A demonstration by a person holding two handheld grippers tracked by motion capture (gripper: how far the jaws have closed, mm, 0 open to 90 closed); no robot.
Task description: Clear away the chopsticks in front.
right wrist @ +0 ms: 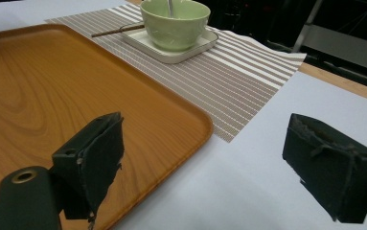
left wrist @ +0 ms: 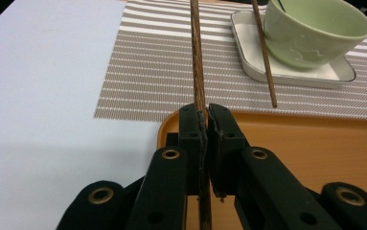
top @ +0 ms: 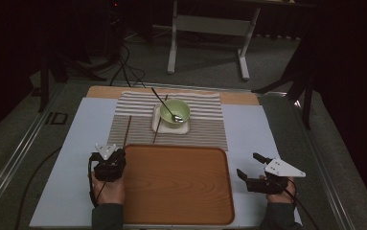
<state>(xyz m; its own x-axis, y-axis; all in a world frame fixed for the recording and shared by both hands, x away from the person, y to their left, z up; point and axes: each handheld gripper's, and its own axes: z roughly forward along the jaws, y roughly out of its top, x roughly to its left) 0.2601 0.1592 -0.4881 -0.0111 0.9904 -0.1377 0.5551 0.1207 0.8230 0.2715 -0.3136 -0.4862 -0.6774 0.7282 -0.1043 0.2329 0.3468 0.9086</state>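
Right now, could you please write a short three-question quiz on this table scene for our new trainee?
1. True or false: the left gripper is shut on a chopstick.
2. What does the green bowl stand on? A) the wooden tray B) a white dish C) the bare table
3. Fill in: the right gripper is ____, holding nothing.

Key: 1 true. 2 B; the dish lies on the striped mat. 3 open.
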